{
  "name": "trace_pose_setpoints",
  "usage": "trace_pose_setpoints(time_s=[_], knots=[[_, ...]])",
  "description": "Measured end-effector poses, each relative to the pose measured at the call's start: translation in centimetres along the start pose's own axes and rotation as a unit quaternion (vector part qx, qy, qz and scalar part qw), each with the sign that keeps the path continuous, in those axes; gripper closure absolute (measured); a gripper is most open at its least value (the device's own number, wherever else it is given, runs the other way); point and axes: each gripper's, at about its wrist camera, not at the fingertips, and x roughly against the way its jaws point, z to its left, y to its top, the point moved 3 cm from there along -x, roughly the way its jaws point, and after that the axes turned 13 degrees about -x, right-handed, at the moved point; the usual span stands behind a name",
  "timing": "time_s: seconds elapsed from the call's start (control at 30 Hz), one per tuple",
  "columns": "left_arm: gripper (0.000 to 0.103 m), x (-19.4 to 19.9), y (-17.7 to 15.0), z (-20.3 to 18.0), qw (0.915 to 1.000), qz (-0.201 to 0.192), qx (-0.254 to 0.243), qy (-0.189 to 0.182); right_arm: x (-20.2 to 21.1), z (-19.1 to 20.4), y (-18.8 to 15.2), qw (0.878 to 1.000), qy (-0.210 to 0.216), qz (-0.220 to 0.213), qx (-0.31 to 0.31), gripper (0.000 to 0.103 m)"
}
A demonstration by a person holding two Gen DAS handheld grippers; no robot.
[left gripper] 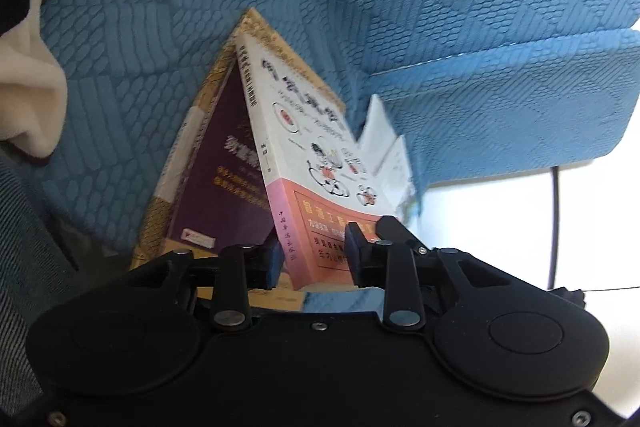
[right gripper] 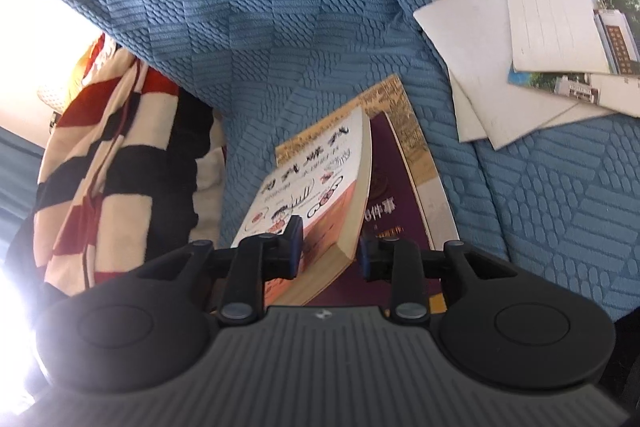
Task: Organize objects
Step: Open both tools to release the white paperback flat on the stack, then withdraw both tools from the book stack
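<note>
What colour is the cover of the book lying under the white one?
Dark purple cover with pale lettering, seen best in the right wrist view, beneath the white book.

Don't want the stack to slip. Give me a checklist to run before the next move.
1. White book sits between the left tongs and the right tongs: ok.
2. Both tongs press firmly on it: cannot tell.
3. White book lies flat on the purple book: not ok, it is tilted up.
4. Purple book lies on the yellow book: ok.
5. Papers are away from the stack: ok, off to one side.
</note>
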Motion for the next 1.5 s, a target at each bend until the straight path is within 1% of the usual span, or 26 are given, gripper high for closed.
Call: trace_pose_setpoints(time_s=[0.03,0.1,0.17,0.23,0.27,0.37,0.47,0.57,0.63,0.67,0.73,0.93,1.1,1.17,1.27,1.4,1.5], knots=[[0.067,-0.2,-0.1,-0.1,0.9999,0.003,-0.004,0.012,0.0,0.0,-0.2,1.000,-0.010,0.004,0.005,0.068],[0.054,-0.1,-0.3,-0.1,0.9992,0.004,-0.013,0.038,-0.1,0.0,-0.5,0.999,-0.033,0.005,0.018,0.067],[0.049,-0.1,-0.4,-0.3,0.9978,0.008,-0.024,0.061,-0.1,-0.2,-0.8,0.998,-0.059,0.006,0.034,0.067],[0.041,0.0,-0.6,-0.5,0.9955,0.010,-0.034,0.088,0.3,-0.5,-1.0,0.997,-0.061,0.004,0.042,0.068],[0.039,0.1,-0.7,-0.7,0.9943,0.010,-0.038,0.099,0.6,-0.6,-1.1,0.998,-0.055,0.004,0.042,0.068],[0.038,0.8,-1.3,-1.4,0.9947,0.005,-0.050,0.090,1.6,-0.5,-1.1,0.997,-0.057,-0.003,0.051,0.068],[0.036,1.6,-1.3,-2.9,0.9912,-0.006,-0.076,0.108,2.8,0.3,-1.0,0.996,-0.059,-0.015,0.072,0.068],[0.030,2.4,-1.5,-4.8,0.9866,-0.016,-0.104,0.125,4.3,1.4,-0.9,0.993,-0.063,-0.030,0.097,0.068],[0.026,2.8,-1.6,-6.2,0.9801,-0.023,-0.127,0.151,5.4,2.1,-0.9,0.991,-0.066,-0.040,0.113,0.068],[0.025,3.2,-1.7,-6.9,0.9756,-0.030,-0.140,0.166,6.0,2.4,-0.9,0.989,-0.066,-0.045,0.121,0.068],[0.025,4.1,-2.1,-8.3,0.9693,-0.041,-0.160,0.182,7.2,3.0,-0.9,0.988,-0.063,-0.052,0.131,0.068],[0.020,5.9,-3.4,-12.5,0.9598,-0.065,-0.198,0.188,11.1,3.4,-0.6,0.985,-0.058,-0.073,0.146,0.067],[0.012,6.8,-5.1,-15.7,0.9527,-0.078,-0.225,0.188,14.3,3.1,-0.8,0.982,-0.051,-0.089,0.161,0.067],[0.011,7.0,-5.8,-16.9,0.9502,-0.082,-0.234,0.189,15.2,2.9,-0.9,0.981,-0.049,-0.090,0.167,0.067],[0.011,7.2,-6.6,-18.0,0.9498,-0.085,-0.235,0.188,16.4,3.2,-1.2,0.976,-0.052,-0.085,0.194,0.067],[0.011,7.1,-7.7,-19.4,0.9477,-0.083,-0.245,0.186,18.3,4.0,-1.4,0.967,-0.064,-0.097,0.226,0.067],[0.011,6.6,-8.4,-20.3,0.9462,-0.078,-0.253,0.187,19.8,4.2,-1.4,0.969,-0.057,-0.089,0.224,0.067]])
